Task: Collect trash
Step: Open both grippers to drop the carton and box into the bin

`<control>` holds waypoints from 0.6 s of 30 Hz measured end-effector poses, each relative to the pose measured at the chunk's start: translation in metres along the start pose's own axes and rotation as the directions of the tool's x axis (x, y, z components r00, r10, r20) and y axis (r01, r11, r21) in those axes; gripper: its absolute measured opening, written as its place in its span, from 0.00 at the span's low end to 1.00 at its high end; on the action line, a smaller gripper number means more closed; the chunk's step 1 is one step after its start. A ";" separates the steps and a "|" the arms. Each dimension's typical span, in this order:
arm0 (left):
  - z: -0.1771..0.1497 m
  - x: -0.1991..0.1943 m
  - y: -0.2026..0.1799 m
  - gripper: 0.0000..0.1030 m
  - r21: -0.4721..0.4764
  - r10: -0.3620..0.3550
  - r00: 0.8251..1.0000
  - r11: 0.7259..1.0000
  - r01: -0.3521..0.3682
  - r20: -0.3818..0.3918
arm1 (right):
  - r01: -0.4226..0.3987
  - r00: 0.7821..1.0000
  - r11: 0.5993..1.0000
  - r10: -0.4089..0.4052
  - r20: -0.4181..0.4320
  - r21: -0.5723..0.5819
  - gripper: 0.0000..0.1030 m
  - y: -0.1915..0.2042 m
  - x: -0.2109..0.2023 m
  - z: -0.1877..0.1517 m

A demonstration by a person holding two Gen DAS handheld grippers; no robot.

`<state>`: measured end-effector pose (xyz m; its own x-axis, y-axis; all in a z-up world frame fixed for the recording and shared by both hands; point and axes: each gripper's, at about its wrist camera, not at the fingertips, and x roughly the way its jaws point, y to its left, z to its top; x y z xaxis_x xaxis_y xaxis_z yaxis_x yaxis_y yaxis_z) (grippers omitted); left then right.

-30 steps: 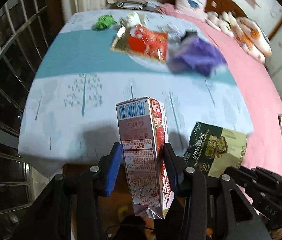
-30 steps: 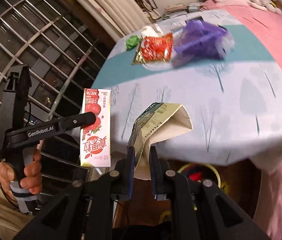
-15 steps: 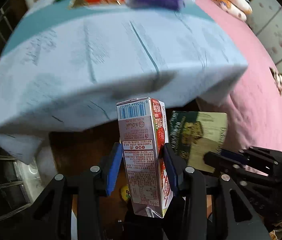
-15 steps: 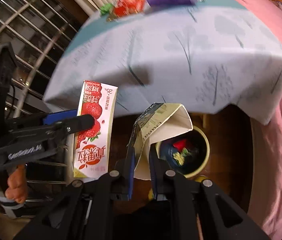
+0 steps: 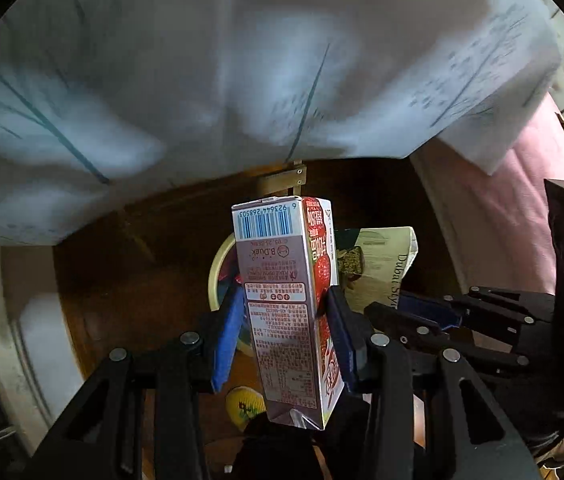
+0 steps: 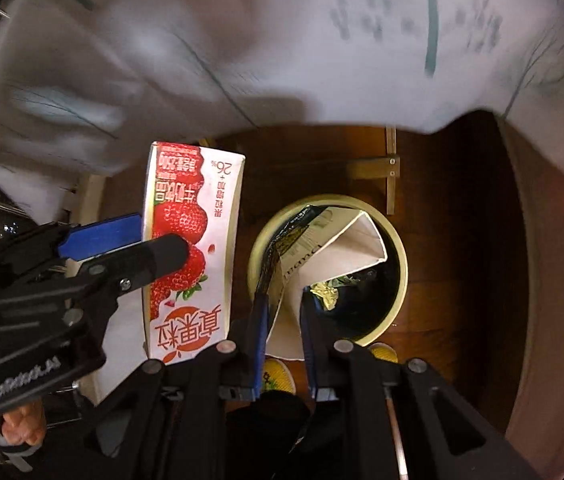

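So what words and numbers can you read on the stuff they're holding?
"6 923644 268503": under the barcode on the milk carton, held by the left gripper.
"B.Duck": carton side, printed upside down.
"26%": carton front, beside Chinese characters.
"Dubai Sty...": cut off, on the snack bag held by the right gripper.
"GenRobot.AI": on the left gripper's body.
The carton's small print is too tiny to read.

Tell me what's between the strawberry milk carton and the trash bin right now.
In the right wrist view, only bare wooden floor shows between the strawberry milk carton and the trash bin. The folded paper wrapper hangs over the bin's opening, not in that gap.
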<state>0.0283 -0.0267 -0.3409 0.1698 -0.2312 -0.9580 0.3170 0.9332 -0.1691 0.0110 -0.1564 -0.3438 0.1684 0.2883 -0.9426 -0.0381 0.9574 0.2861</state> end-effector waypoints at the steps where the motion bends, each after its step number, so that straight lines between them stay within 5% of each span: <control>1: -0.002 0.007 0.000 0.40 -0.002 0.002 1.000 1.000 -0.002 0.001 | 0.001 1.000 1.000 -0.001 -0.002 0.001 0.17 -0.003 0.007 0.000; 6: -0.005 0.038 0.002 0.45 -0.021 0.027 1.000 0.999 -0.027 0.008 | 0.008 1.000 1.000 -0.007 -0.023 0.021 0.21 -0.014 0.037 -0.002; 11: -0.004 0.045 0.010 0.72 -0.019 0.055 0.998 0.998 -0.055 0.007 | 0.024 0.999 0.999 -0.023 -0.025 0.034 0.30 -0.022 0.044 -0.005; 13: -0.003 0.045 0.014 0.74 -0.024 0.067 0.998 0.997 -0.067 0.003 | 0.023 1.000 0.999 -0.022 -0.021 0.041 0.45 -0.023 0.042 -0.005; 18: 0.001 0.033 0.020 0.79 -0.044 0.082 0.997 0.996 -0.081 0.013 | 0.017 1.000 0.997 -0.017 -0.004 0.069 0.45 -0.026 0.030 -0.003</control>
<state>0.0414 -0.0161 -0.3761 0.2071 -0.1575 -0.9656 0.2612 0.9600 -0.1006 0.0140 -0.1725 -0.3798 0.1654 0.2723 -0.9479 0.0333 0.9590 0.2813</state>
